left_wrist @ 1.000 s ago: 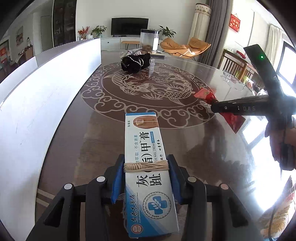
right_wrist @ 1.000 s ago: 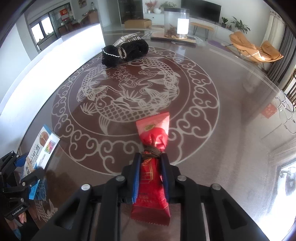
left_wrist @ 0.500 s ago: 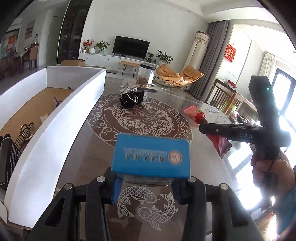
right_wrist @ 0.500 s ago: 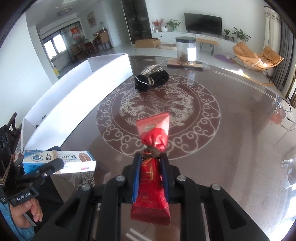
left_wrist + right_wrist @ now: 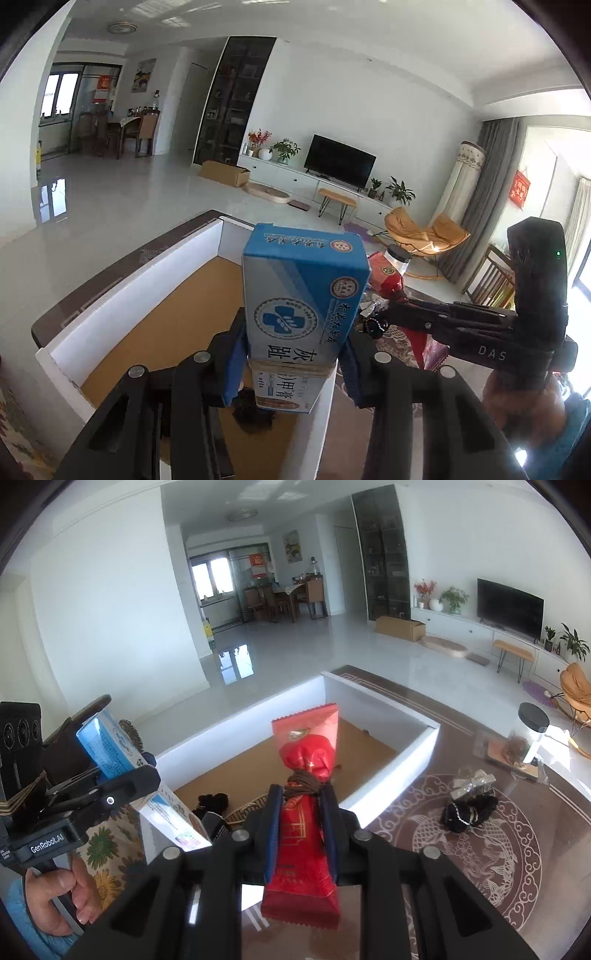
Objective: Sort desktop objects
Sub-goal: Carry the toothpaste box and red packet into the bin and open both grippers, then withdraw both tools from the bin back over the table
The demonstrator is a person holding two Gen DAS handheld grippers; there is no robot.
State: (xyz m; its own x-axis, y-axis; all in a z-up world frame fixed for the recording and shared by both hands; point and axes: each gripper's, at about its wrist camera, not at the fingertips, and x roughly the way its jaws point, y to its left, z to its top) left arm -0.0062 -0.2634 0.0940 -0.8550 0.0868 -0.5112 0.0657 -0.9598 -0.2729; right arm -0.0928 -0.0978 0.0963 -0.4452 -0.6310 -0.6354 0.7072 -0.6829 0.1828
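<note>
My left gripper [image 5: 291, 363] is shut on a blue and white medicine box [image 5: 303, 306] bound with a rubber band, held raised above the white-walled sorting box [image 5: 140, 280] with a brown floor. The medicine box also shows in the right wrist view [image 5: 110, 749]. My right gripper [image 5: 301, 823] is shut on a red snack packet [image 5: 306, 805] tied at its waist, held above the near edge of the sorting box [image 5: 388, 775]. The red packet [image 5: 386, 277] shows to the right of the medicine box in the left wrist view.
A black bundle [image 5: 467, 810] with a silver bow lies on the patterned brown table [image 5: 480, 849]. A clear jar with a black lid [image 5: 532, 731] stands at the far right. Dark items [image 5: 212, 803] lie inside the sorting box.
Both grippers have risen and swung left from the table top to above the sorting box, each carrying its object. The medicine box has tipped upright in my left gripper.
</note>
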